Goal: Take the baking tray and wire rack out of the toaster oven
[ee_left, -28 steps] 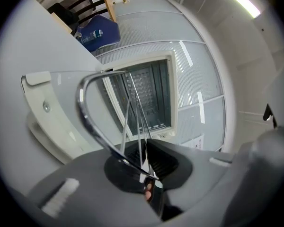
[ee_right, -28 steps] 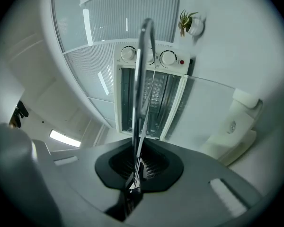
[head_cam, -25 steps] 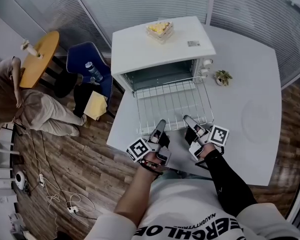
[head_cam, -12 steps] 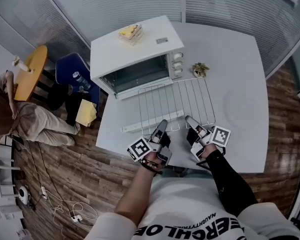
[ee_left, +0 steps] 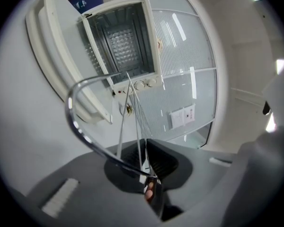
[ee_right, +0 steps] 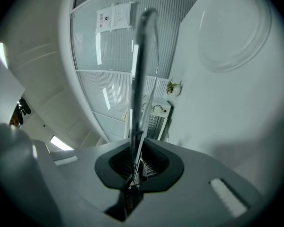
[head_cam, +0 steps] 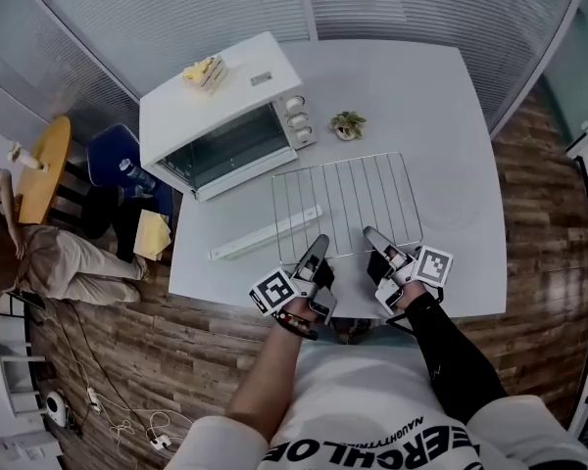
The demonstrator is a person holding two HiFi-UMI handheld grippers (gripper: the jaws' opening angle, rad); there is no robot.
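Your hold is only on the near wire of the rack, so the whole grid hangs out ahead of the jaws. If one hand dips or runs ahead of the other, I judge that thin wire can twist in the pinch and slip.

Just left of the left jaws lies the open oven door. Swing the rack that way and its left corner may catch it. Further ahead, the plant stands near the rack's far edge, and a push forward could tip it.

Left gripper: the jaws are all but closed, pinching the rack's near wire. Right gripper: the same, clamped on that wire further right.

The rack is clear of the oven, ahead of both jaws over the worktop; you cannot tell whether it touches. The tray cannot be made out in the oven's mouth.
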